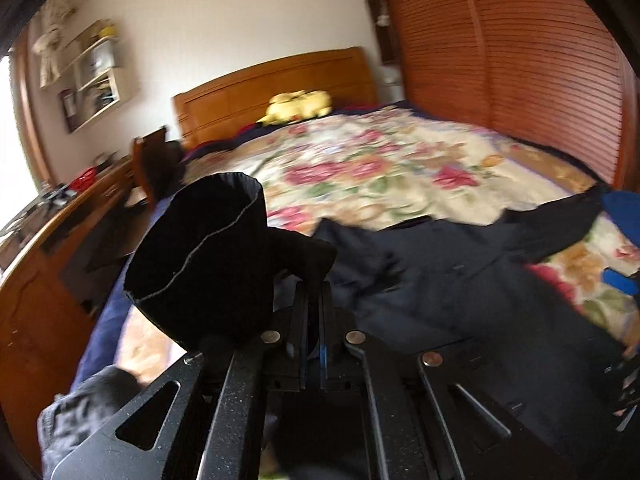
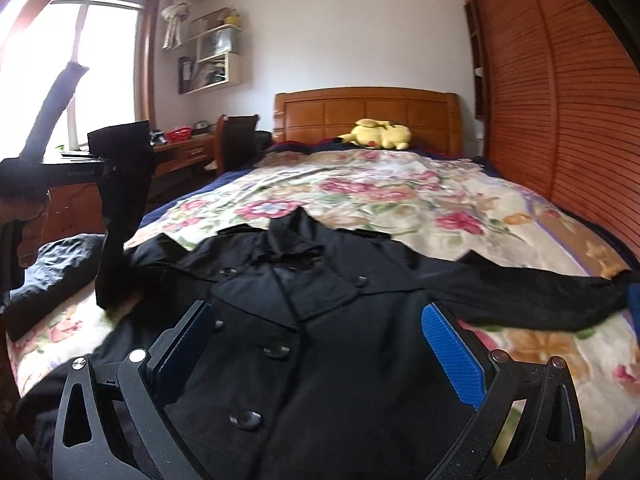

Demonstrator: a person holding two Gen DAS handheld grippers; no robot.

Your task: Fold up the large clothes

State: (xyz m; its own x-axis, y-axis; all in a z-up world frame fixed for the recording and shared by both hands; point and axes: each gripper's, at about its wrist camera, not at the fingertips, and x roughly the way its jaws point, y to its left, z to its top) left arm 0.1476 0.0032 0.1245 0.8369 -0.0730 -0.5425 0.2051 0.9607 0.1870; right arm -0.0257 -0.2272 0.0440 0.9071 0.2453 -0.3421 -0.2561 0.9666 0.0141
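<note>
On the far left of the right wrist view, my left gripper (image 2: 105, 170) is up above the left side of the bed (image 2: 400, 200). Its jaws are closed on the sleeve (image 1: 200, 256) of the black coat (image 2: 320, 340), and the open cuff stands up beside my fingers. The sleeve hangs down from there to the floral blanket. In the middle, the coat lies flat on the near part of the bed, front side up, with its buttons showing and the collar toward the headboard (image 2: 368, 114). My right gripper (image 2: 320, 344) hovers over the chest of the coat with jaws wide open, holding nothing. To the right, the other sleeve lies stretched on the blanket.
</note>
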